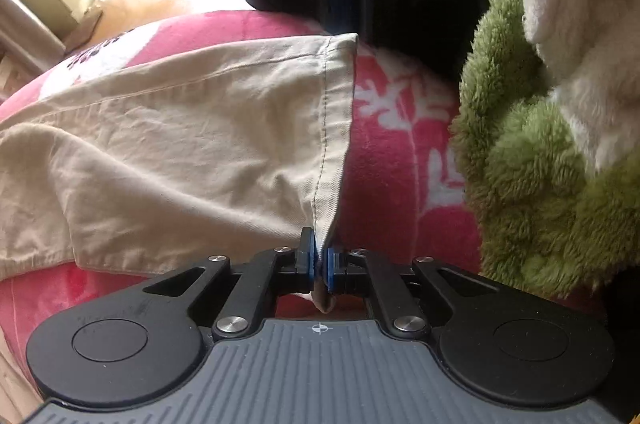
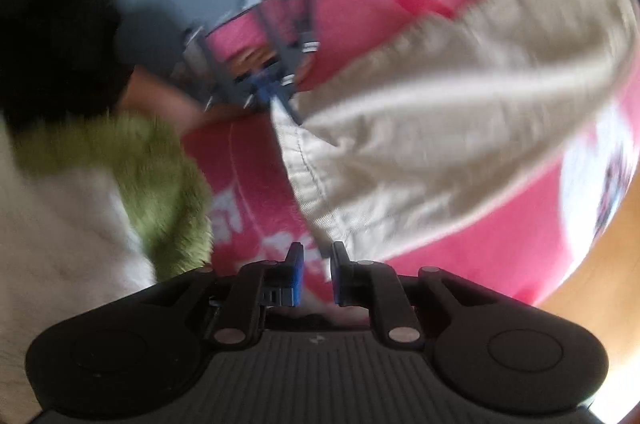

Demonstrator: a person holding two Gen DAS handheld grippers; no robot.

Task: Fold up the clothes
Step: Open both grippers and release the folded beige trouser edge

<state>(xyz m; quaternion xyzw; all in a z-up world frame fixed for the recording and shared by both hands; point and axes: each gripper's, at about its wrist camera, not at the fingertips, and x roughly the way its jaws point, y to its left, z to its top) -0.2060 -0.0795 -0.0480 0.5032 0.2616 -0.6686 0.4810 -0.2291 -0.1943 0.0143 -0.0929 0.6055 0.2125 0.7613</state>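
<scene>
Both tongs meet the beige trousers (image 1: 180,144) at the hem: left gripper (image 1: 319,264) pinches one stitched corner, right gripper (image 2: 317,272) stands parted beside the other, gripping nothing. They lie across a pink towel (image 1: 400,160). Soft, light cotton, probably floppy; hem corners suit gripping best. Dark lettering on the towel is unreadable.

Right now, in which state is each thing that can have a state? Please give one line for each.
left gripper: shut on the hem corner of the beige garment.
right gripper: open, nothing pressed between its pads.
beige garment: spread over the pink towel, one hem corner pinched, not yet folded small.
pink towel: lying flat under the garment.
green plush item: bunched up beside the towel, untouched.
</scene>
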